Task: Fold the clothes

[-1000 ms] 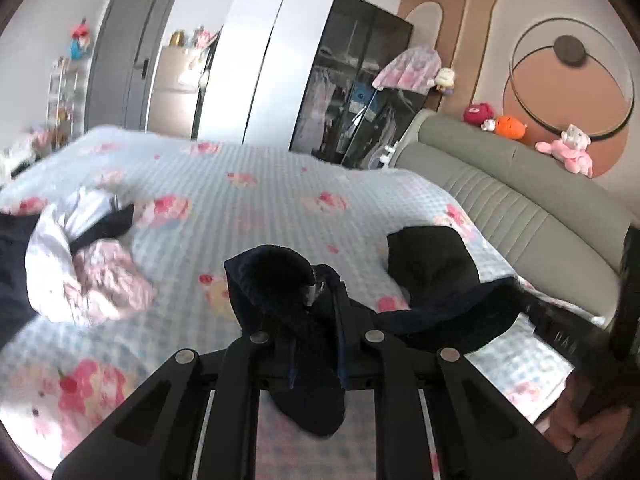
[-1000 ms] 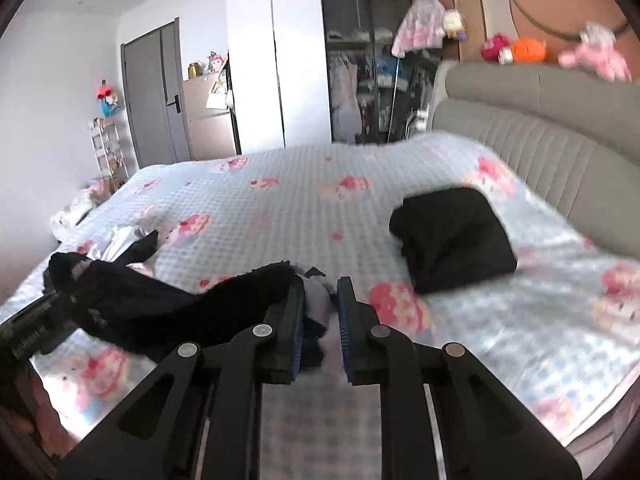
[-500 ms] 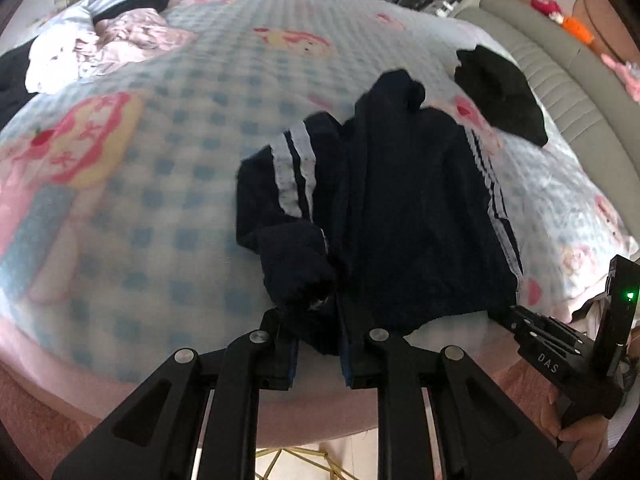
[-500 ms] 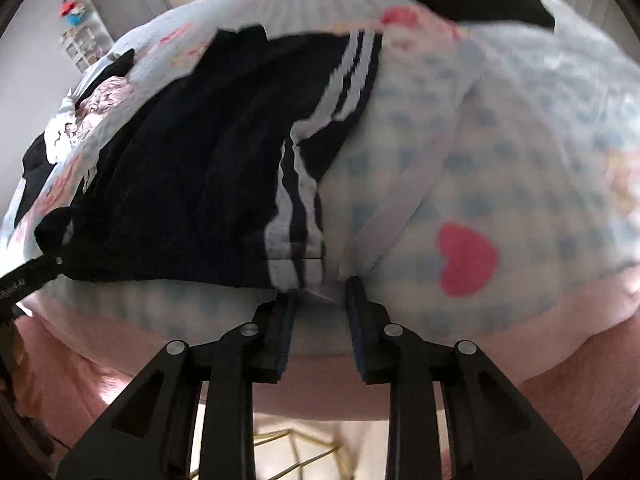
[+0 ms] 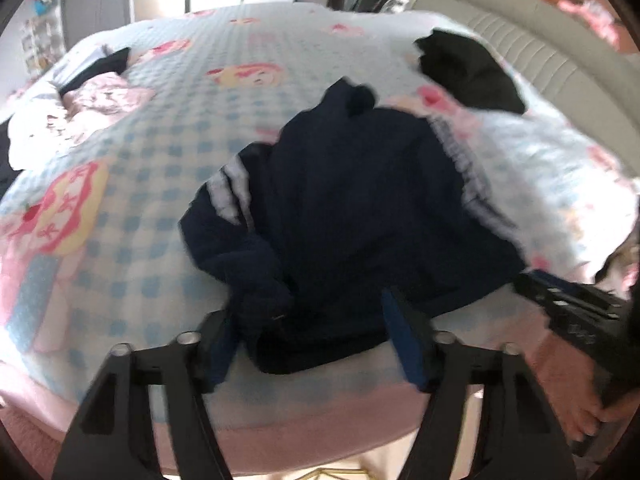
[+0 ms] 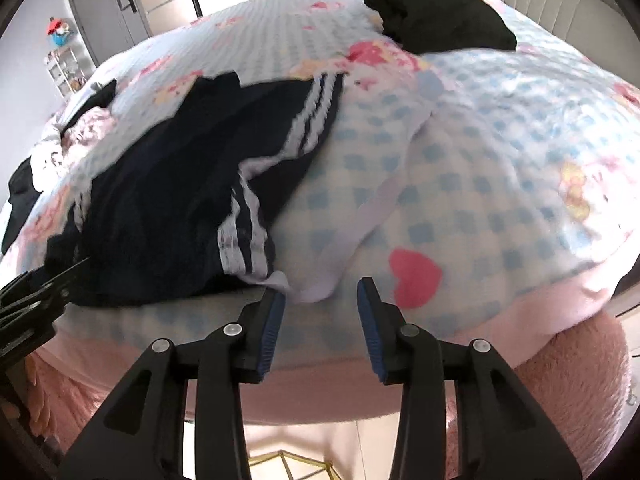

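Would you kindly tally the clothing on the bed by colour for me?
Navy with white stripes: 1, the garment spread at the bed's near edge.
Black: 1, the folded piece near the headboard.
Mixed pink, white and black: 1 crumpled heap at the far left; pieces inside cannot be counted.
Total: 3
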A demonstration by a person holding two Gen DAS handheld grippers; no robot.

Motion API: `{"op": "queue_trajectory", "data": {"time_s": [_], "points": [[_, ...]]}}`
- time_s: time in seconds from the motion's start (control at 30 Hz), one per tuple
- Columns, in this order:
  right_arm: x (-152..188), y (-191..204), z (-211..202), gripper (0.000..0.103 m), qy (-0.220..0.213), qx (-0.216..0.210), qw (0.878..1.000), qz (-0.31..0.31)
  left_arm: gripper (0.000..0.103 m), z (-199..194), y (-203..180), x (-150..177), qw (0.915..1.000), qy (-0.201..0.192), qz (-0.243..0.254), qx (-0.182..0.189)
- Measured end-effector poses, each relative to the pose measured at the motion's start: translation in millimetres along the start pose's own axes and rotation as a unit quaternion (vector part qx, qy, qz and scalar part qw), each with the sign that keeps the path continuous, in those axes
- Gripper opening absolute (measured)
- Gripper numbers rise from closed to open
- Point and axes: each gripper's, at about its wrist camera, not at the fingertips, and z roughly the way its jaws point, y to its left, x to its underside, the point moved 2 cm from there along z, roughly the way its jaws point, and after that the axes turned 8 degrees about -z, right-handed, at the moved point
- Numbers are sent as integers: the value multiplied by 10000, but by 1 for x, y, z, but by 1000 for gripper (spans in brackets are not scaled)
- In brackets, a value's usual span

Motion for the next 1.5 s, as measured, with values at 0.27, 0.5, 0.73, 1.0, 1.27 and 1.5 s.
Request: {"op": "queue_trajectory", "data": {"time_s": [0.27,0.5,0.73,1.0,1.27,1.5], "points": [[1,-33,1,38,1,176,9983,548,25,-41,52,-13,9926,-672,-984,230],[0,-11,-7,40,-155,-235,9994,224,31,-35,54,-6,9915,-371,-930,834],[-2,19,-16,42,-395,-699,9963,-314,62,-48,62,-1,9875,-446,-1112,1027],[-2,31,-10,50,-314,-498,9967,-552,64,-35,57,4,9979,-237,-458,387],[-14,45,2,50,-286,54,9936,-1088,49,-14,57,10,9966,-80,-725,378],[-24,56,17,48,-212,1030,9752,-1947,20,-24,67,-3,9959,-383,-787,-230]]}}
